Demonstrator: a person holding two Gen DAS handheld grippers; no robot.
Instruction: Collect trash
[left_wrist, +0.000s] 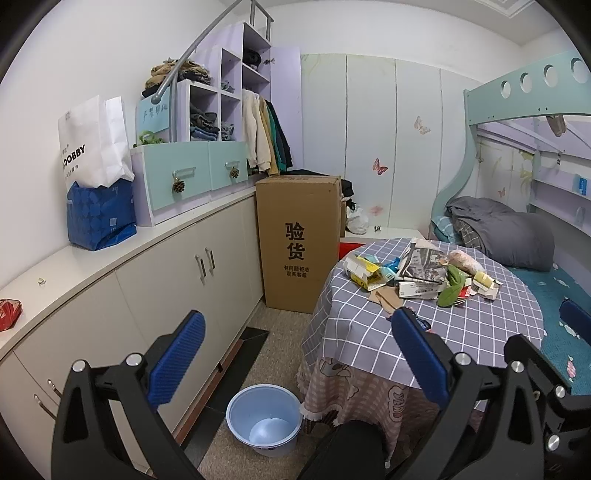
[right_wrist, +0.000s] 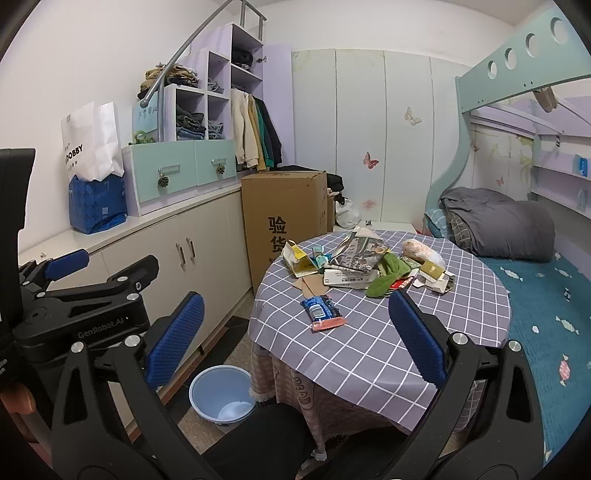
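Blue-padded and spread wide, the right gripper (right_wrist: 295, 332) holds nothing; a blue snack wrapper (right_wrist: 322, 312) lies just beyond its fingertips at 12 o'clock, long axis running from 11 toward 5. Behind it, a trash pile (right_wrist: 365, 264) of cartons, newspaper and green scraps covers the far half of the checked tablecloth (right_wrist: 369, 350). The left gripper (left_wrist: 299, 354), equally wide and empty, hangs farther back, the pile at its 1 o'clock. An empty blue bucket (right_wrist: 221, 393) waits on the floor at 7 o'clock. The right arm appears nearer.
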